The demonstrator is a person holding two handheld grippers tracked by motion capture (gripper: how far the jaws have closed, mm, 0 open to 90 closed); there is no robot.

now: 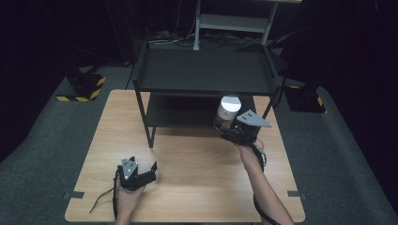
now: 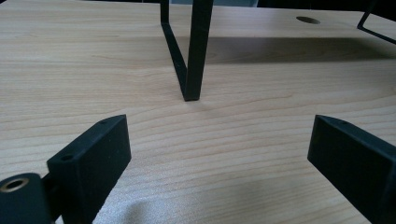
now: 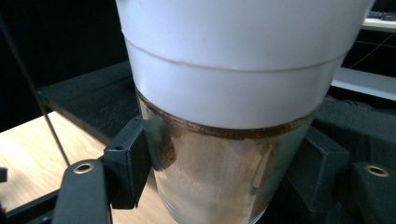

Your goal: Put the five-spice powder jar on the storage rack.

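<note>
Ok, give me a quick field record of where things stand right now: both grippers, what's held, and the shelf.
left gripper: open, jaws wide apart, low over the light wooden table, holding nothing
right gripper: shut on the clear glass jar with a white lid
jar contents: brown powder, seen through the glass in the right gripper view
jar position: lifted, at the front of the black metal two-tier shelf, by its lower tier
shelf top tier: nothing on it
shelf leg: straight ahead of the left gripper
</note>
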